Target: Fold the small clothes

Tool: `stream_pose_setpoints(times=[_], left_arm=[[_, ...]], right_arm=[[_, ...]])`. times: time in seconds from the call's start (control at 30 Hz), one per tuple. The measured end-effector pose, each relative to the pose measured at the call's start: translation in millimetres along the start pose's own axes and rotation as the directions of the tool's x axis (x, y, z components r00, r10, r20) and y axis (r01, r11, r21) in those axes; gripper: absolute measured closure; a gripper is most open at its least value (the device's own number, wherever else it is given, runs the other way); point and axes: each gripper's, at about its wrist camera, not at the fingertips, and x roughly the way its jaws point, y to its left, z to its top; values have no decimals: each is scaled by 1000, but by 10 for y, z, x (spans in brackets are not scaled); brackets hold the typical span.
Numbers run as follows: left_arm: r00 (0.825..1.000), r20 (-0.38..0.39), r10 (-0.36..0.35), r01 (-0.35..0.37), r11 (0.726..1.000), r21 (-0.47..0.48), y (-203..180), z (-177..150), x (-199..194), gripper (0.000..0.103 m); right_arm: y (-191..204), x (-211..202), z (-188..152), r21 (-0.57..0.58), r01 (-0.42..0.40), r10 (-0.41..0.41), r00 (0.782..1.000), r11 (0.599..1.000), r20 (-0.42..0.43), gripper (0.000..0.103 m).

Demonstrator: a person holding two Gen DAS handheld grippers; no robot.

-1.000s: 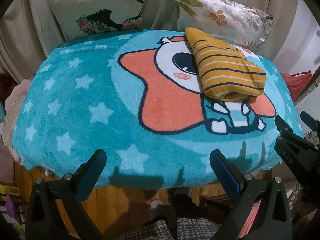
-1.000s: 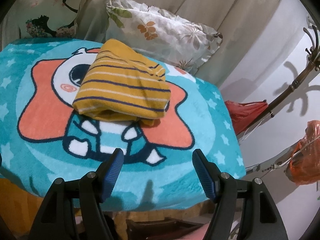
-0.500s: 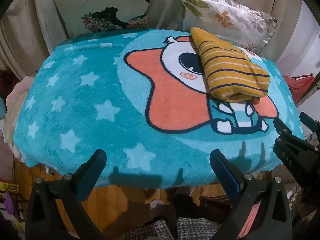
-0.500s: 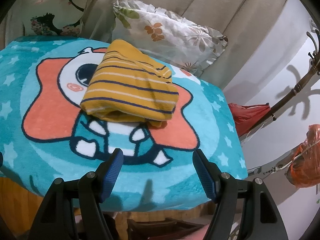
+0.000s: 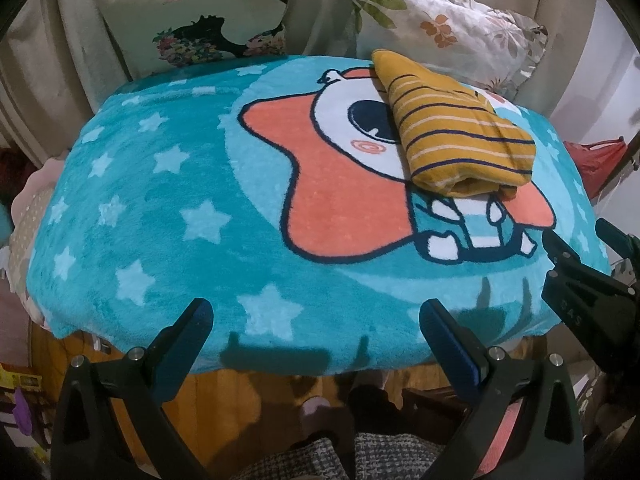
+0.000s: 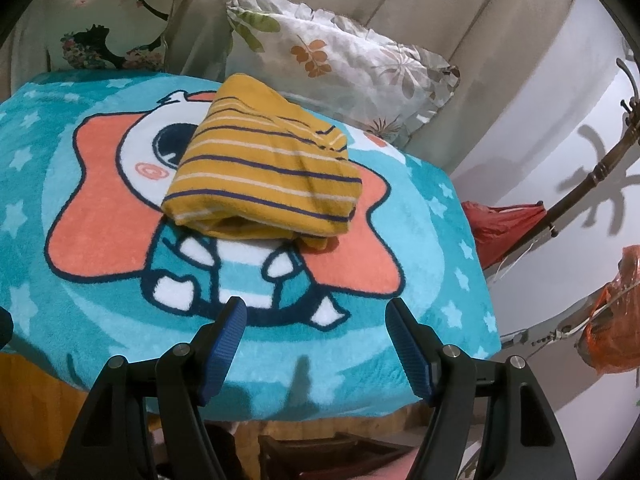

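And there it was, the mustard striped garment (image 6: 264,176) already sitting as a compact folded bundle on the teal cartoon blanket (image 5: 168,216), so the folding of this piece looked done, with only a loose bit of fabric poking out at its near right corner that might have wanted a tuck. No other clothes showed in either view, so whether more folding remained could not be told. The right gripper (image 6: 316,340) hovered over the blanket's near edge, jaws spread wide and holding nothing, and the bundle lay ahead of it and slightly to its left, well apart from the fingertips. The left gripper (image 5: 316,336) hung at the near edge too, equally splayed and empty, and for it the bundle lay ahead and off to the right, farther away. Beyond the garment, a leaf-print pillow (image 6: 344,64) leaned against the beige curtain, just behind the bundle's far end, with a silhouette-print pillow (image 5: 208,20) off to the left.
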Motion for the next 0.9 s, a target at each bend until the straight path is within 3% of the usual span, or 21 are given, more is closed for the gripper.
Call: stream_pose_setpoints(times=[0.67,0.9], left_arm=[[1000,13,-13,13,1000,20,-150,23,10,0],[998,56,-18,17,1000,20,-210,62,-96,0]], right_arm=[[-108,91,-20,17,-8,8,1000,1000,-8,27],[-162,120,-13,26,-11,11,1000,1000,-6,27]])
